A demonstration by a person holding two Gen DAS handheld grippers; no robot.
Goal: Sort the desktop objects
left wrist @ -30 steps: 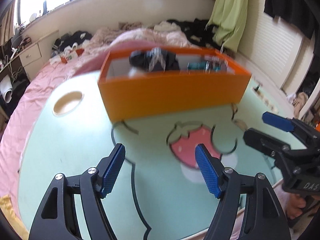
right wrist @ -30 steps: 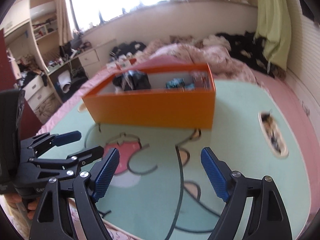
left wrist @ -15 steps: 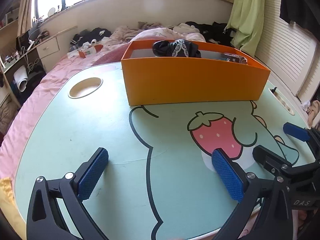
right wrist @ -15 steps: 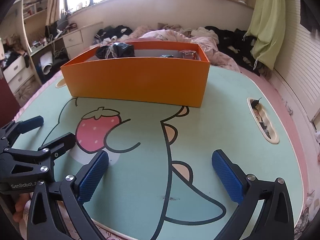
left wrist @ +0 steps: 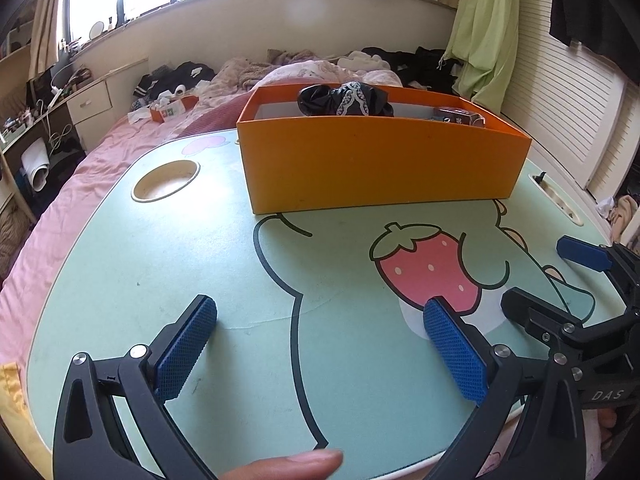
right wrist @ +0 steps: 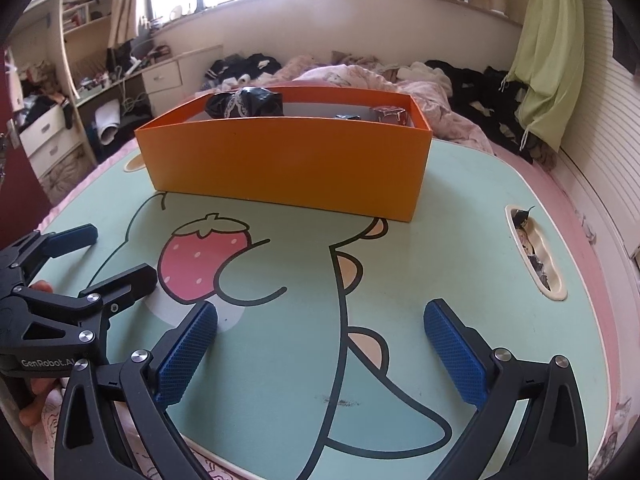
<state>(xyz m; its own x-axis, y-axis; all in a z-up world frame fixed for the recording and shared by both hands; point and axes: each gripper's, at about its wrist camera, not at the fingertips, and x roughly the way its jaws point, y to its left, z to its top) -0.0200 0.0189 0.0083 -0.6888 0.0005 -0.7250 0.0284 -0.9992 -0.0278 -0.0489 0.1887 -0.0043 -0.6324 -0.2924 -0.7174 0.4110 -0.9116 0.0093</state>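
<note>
Since a second ago both claws have spread their jaws wide, and the views have steadied from a blur. The left claw [left wrist: 320, 344] hovers open and empty over the near part of the mint-green bench [left wrist: 168, 272], above its printed cartoon outline. The right claw [right wrist: 320, 350] is likewise open and empty, just beside it on the right.

One orange box [left wrist: 380, 164] stands on the far half of the bench, well ahead of both claws, beyond a printed strawberry [left wrist: 428, 268]. Inside it, at the left end, lies one crumpled black cloth with white lace trim [left wrist: 346, 98]. At the right end, one small dark carton [left wrist: 460, 116] shows; in the right view a second small item [right wrist: 347, 117] lies beside it, too small to identify.

A fingertip [left wrist: 288, 465] shows at the bottom edge of the left view.
</note>
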